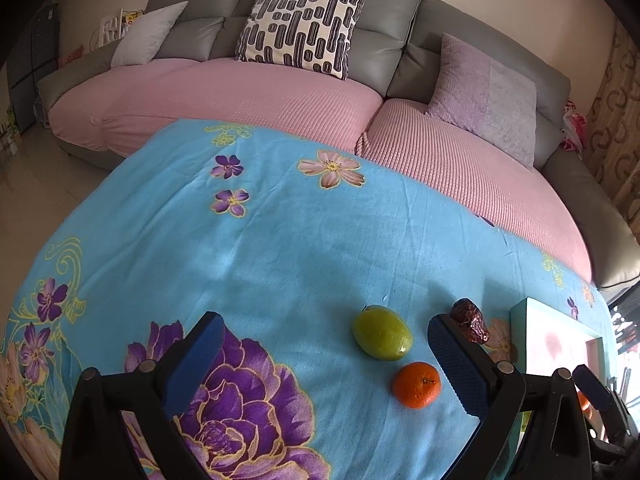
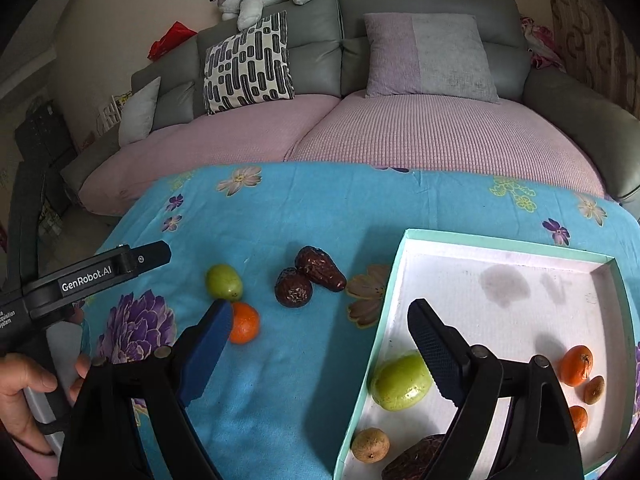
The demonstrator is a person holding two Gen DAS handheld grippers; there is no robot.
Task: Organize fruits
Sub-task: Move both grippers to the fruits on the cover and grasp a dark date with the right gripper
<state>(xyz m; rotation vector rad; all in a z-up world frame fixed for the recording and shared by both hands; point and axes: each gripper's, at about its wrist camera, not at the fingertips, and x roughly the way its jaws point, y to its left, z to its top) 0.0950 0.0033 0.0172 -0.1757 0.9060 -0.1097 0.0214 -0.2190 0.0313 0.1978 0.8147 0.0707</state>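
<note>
Left gripper (image 1: 324, 354), black frame with blue pads: jaws standing wide apart, gripping nothing, hovering over the blue floral cloth (image 1: 280, 248). A hand (image 2: 24, 396) is holding its handle.

Right gripper (image 2: 320, 344), same build: jaws spread wide and empty, its right finger hanging over the shallow white tray with a teal rim (image 2: 508, 246), its left finger over the cloth.

Loose fruit lying on the cloth, left of the tray:
- smooth green oval fruit (image 2: 224, 281), just beside the small round orange citrus (image 2: 244, 323);
- two wrinkled dark-red dates (image 2: 310, 276), touching each other, sitting between the green fruit and the tray.

Fruit lying inside the tray, along its near side:
- larger green oval fruit (image 2: 400, 386) near the left wall;
- small tan round fruit (image 2: 370, 445) in the near left corner;
- dark brown wrinkled fruit (image 2: 416, 460), partly hidden by the gripper;
- two orange citrus (image 2: 575, 365) and a small brown fruit (image 2: 594, 389) at the right.

Background: grey sofa (image 2: 400, 4) with pink seat covers.
</note>
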